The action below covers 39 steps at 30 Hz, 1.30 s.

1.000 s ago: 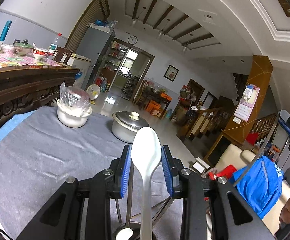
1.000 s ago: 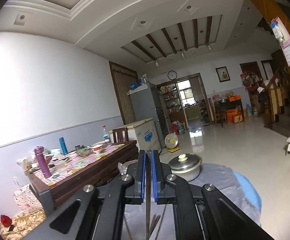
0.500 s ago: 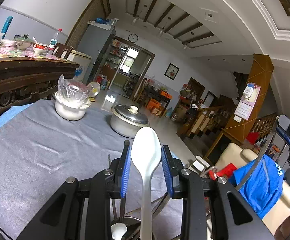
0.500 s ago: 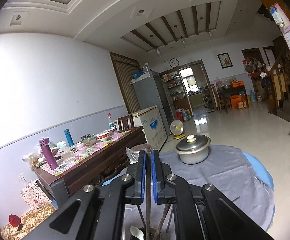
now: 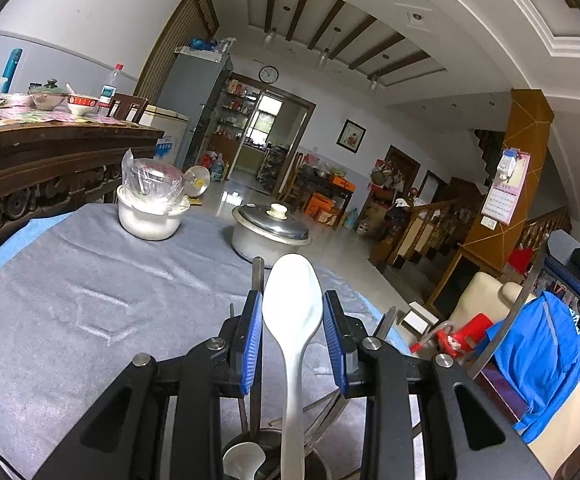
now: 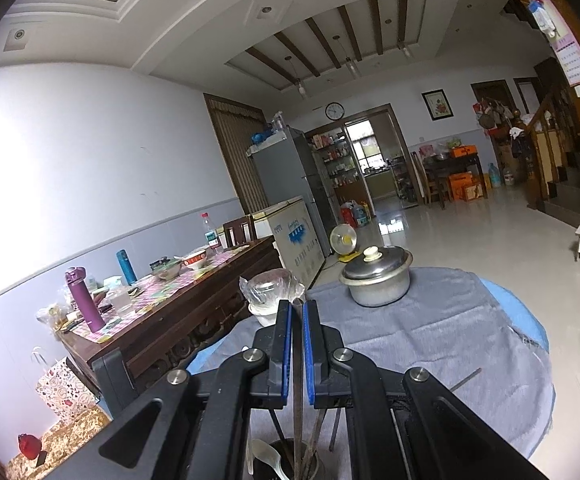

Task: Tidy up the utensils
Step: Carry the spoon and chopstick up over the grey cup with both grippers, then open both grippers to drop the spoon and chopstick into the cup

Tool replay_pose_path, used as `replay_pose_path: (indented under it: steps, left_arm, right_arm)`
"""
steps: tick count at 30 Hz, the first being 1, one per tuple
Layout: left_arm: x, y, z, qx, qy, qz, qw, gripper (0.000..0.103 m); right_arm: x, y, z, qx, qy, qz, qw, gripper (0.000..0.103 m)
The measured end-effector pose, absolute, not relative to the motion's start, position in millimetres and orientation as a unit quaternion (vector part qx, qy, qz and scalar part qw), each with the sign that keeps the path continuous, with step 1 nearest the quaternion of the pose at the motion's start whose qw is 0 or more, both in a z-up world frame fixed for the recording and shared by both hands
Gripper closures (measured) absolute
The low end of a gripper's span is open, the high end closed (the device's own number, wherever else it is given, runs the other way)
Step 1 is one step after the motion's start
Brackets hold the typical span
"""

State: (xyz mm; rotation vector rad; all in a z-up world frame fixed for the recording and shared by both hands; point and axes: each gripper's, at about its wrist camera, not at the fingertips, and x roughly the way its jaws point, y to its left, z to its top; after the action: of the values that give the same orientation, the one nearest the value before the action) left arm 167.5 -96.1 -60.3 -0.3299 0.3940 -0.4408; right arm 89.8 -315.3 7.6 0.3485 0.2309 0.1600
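My left gripper (image 5: pixel 292 336) stands with its blue pads on either side of the bowl of a white plastic spoon (image 5: pixel 292 312); the spoon's handle runs down into a dark utensil cup (image 5: pixel 274 454) just below. Whether the pads press the spoon is unclear. The cup holds a second white spoon (image 5: pixel 244 458) and several metal utensils. My right gripper (image 6: pixel 297 350) is shut on a thin metal utensil (image 6: pixel 297 364) whose lower end reaches into the same cup (image 6: pixel 290 462), where a white spoon (image 6: pixel 266 456) also shows.
The round table has a grey cloth (image 5: pixel 90 300) over blue. A lidded metal pot (image 5: pixel 270 230) and a white bowl with a plastic-wrapped glass (image 5: pixel 150 210) stand at the far side. A loose metal utensil (image 6: pixel 465 378) lies on the cloth. A dark wooden table (image 6: pixel 162 300) stands left.
Both grippers have sunk lower toward the cup with their utensils; the cup and its contents now show more fully at the bottom of both views.
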Motion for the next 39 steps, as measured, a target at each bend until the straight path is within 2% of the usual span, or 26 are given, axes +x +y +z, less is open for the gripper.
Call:
replay_pose_path:
  steps: [13, 30, 39]
  left_arm:
    - [169, -93, -65, -0.161, 0.201, -0.214, 0.942, 0.071]
    - [173, -78, -72, -0.222, 0.192, -0.249, 0.923, 0.071]
    - [165, -84, -69, -0.213, 0.164, -0.246, 0.931, 0.071]
  right_arm:
    - [93, -312, -3, 0.184, 0.133, 0.081, 0.971, 0.097]
    - [99, -308, -16, 0.194, 0.152, 0.079, 0.966, 0.097]
    - [100, -313, -22, 0.205, 0.157, 0.076, 0.963, 0.097]
